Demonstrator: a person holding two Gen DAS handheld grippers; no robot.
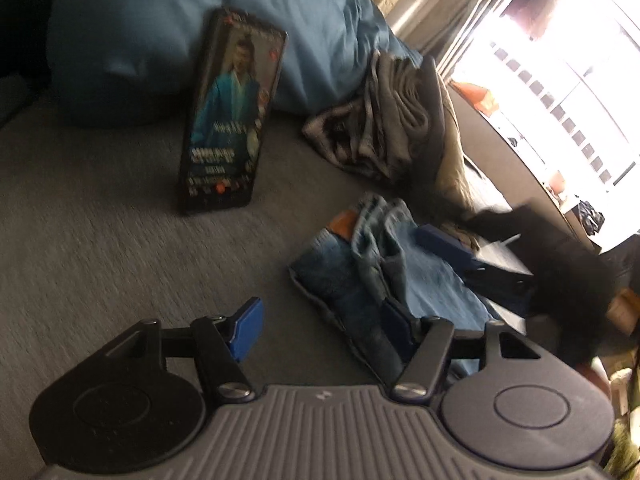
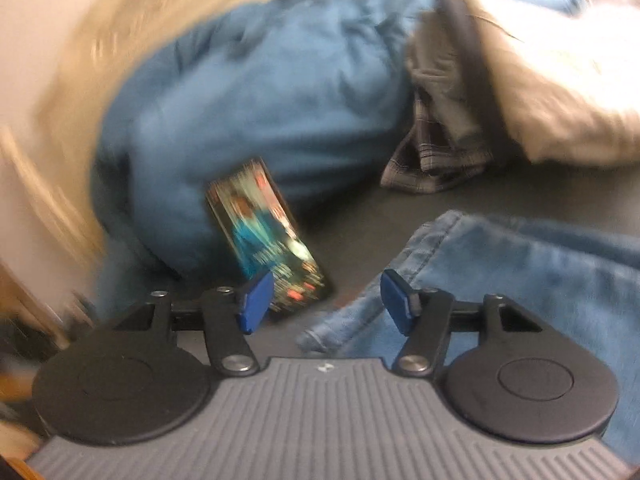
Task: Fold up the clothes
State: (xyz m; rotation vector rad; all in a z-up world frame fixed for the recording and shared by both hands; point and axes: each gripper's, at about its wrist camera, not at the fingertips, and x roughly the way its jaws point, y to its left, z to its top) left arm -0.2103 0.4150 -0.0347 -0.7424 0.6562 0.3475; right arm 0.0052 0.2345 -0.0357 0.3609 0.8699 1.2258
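Folded blue jeans (image 1: pixel 360 272) with a brown waist patch lie on the dark grey bed surface (image 1: pixel 100 220). My left gripper (image 1: pixel 322 326) is open just before their near left edge, its right pad over the denim and nothing pinched. My right gripper (image 2: pixel 326 302) is open too, its right pad above the jeans (image 2: pixel 500 272) and its left pad in front of a phone. In the left wrist view, one blue finger (image 1: pixel 440 242) of the right gripper reaches over the far side of the jeans. A heap of grey and checked clothes (image 1: pixel 372 132) (image 2: pixel 436 160) lies behind them.
A lit phone (image 1: pixel 232 120) (image 2: pixel 272 240) leans against a big blue pillow (image 1: pixel 160 20) (image 2: pixel 260 100). A beige blanket (image 2: pixel 540 92) lies at the right, beside the heap. A bright window with curtains (image 1: pixel 560 80) is at the far right. The right wrist view is blurred.
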